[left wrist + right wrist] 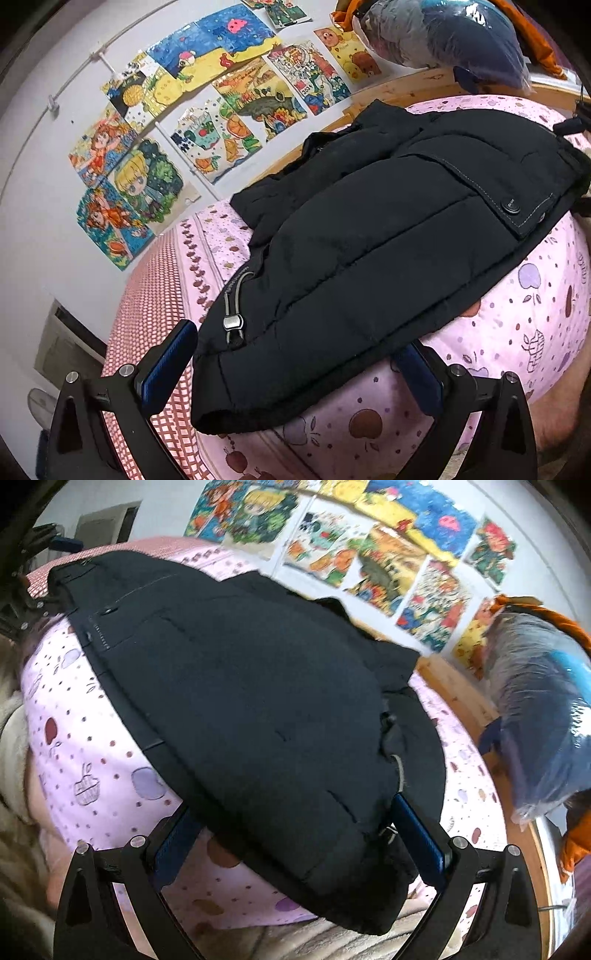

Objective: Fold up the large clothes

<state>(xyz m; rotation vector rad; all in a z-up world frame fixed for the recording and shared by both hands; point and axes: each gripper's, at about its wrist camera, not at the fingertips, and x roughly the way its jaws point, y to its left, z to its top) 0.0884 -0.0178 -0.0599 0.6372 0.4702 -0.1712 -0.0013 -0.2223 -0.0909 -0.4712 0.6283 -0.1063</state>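
A black padded jacket [369,236] lies folded in a thick bundle on a pink bed sheet [517,325] printed with apples. Its hem corner with a grey drawcord toggle [233,323] reaches between the blue-padded fingers [173,362] of my left gripper [295,369], which stands open and wide around it. In the right wrist view, the other end of the jacket [258,701] lies between the spread fingers [417,838] of my right gripper [295,842], also open. Neither pair of pads presses the cloth.
Children's drawings [207,110] cover the white wall behind the bed. A wooden bed frame [461,694] runs along the far side. A plastic-wrapped blue bundle [546,720] and an orange garment [576,842] sit on it. A beige fleece blanket [351,941] lies at the near edge.
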